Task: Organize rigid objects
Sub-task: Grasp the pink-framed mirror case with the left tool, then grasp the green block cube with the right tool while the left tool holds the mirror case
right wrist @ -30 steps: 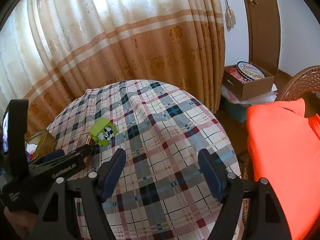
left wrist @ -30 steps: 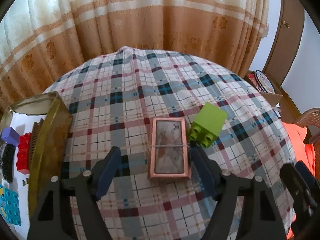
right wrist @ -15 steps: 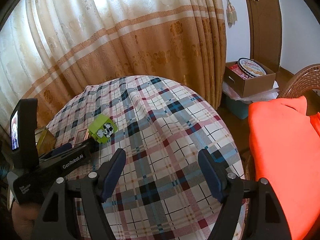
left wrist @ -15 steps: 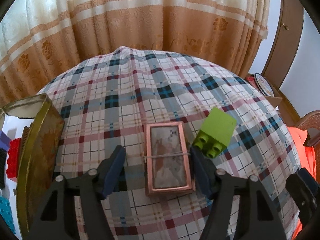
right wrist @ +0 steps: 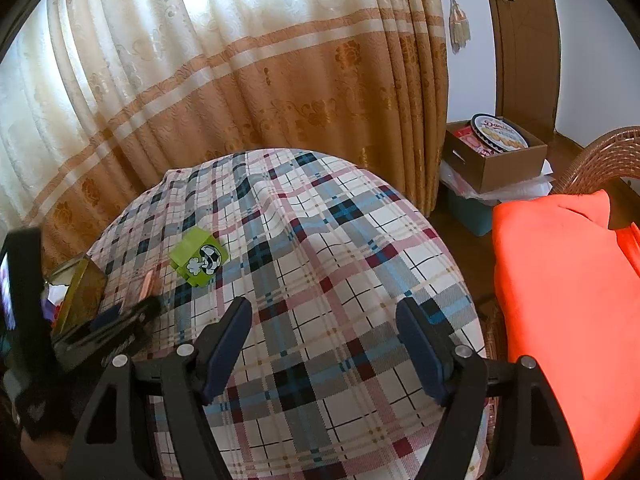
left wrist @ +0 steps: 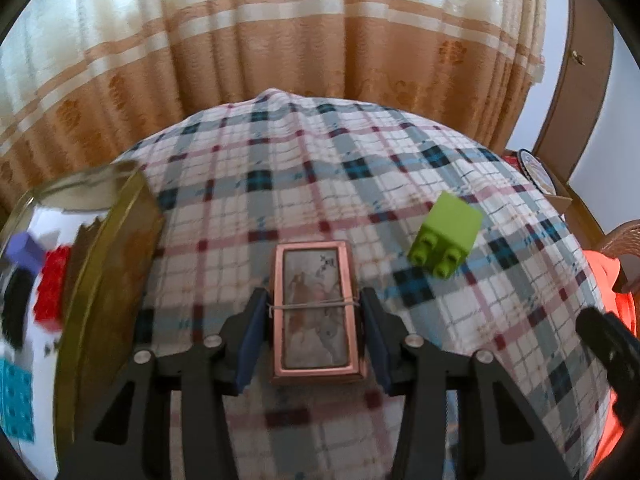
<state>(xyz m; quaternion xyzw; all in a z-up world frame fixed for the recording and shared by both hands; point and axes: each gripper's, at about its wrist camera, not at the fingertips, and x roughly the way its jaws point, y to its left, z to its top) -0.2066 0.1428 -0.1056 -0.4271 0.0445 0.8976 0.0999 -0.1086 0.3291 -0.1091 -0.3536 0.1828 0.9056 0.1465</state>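
two tools: your left tool (left wrist: 314, 330) has just been closing its jaws and they now press the sides of the copper-framed box (left wrist: 314, 312) on the plaid table (left wrist: 280, 184). your right tool (right wrist: 324, 354) hangs wide open, empty. the gold tin (left wrist: 108, 280) at left holds coloured bricks (left wrist: 50, 284); a green brick (left wrist: 446, 236) lies nearby.

Clearance: cloth mostly open, left side blocked.
Tin (left wrist: 108, 280) walled off the left edge; green brick (left wrist: 446, 240) sat right of the framed box (left wrist: 314, 312), apart from it. Plaid cloth (right wrist: 340, 280) ahead of the right gripper (right wrist: 324, 350) lay bare.
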